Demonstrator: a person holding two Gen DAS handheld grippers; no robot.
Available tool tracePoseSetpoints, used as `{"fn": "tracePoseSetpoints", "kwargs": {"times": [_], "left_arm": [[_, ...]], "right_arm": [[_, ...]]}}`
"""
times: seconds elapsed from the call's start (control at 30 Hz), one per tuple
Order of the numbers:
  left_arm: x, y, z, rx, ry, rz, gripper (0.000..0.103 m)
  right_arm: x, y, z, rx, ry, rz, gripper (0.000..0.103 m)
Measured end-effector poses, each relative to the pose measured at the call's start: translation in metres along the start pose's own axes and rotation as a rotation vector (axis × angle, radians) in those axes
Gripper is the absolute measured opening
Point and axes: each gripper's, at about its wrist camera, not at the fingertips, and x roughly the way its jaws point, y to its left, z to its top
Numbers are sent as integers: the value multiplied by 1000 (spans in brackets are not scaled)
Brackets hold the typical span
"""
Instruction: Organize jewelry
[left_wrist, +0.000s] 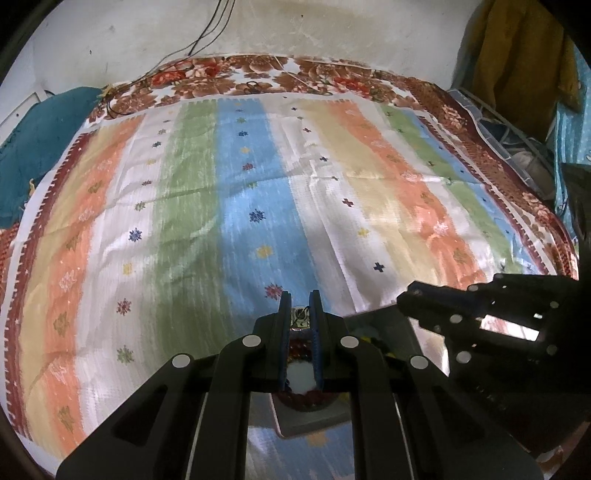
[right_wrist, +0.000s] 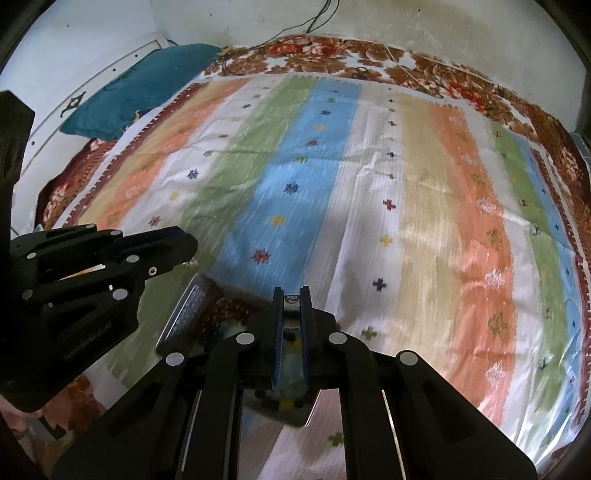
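Note:
A jewelry box (left_wrist: 314, 421) with a silvery rim hangs just below my left gripper (left_wrist: 300, 295), over the striped cloth. Dark red beads (left_wrist: 299, 350) and a white pad lie inside it. The left gripper is shut on a small silvery piece at the box's edge. My right gripper (right_wrist: 291, 290) is shut on the box's metal rim (right_wrist: 291, 321) at the other side. The box (right_wrist: 303, 413) has a dotted lid (right_wrist: 192, 310) that stands tilted up on the left. Each view shows the other gripper alongside: the right gripper (left_wrist: 402, 301) and the left gripper (right_wrist: 184, 243).
A striped cloth (left_wrist: 258, 206) covers a floral bedspread (left_wrist: 229, 79). A teal pillow (right_wrist: 147, 85) lies at the far left corner against the wall. Black cables (left_wrist: 199, 40) hang down the wall onto the bed. A yellow garment (left_wrist: 517, 55) hangs at the right.

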Motion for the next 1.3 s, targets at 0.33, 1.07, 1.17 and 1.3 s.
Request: {"fn": "tracePoseSetpoints", "kwargs": {"times": [0.33,1.07,1.17,1.3], "left_arm": [[-11,8,-9,-67,-21,-21,44],[-25,24,-49,-66,3,-92,94],[-28,20,-55,-56,1,-91,96],[-32,17,-59,-43,-5,-77,98]], "right_arm": [[-11,2,-17,-4,-17,-28,51],[-39,-17,-36,-28,-91,12,86],[-42,-13,-38,-68,-93,-13,92],[-44,-10,-38,-86,-104,-9,95]]}}
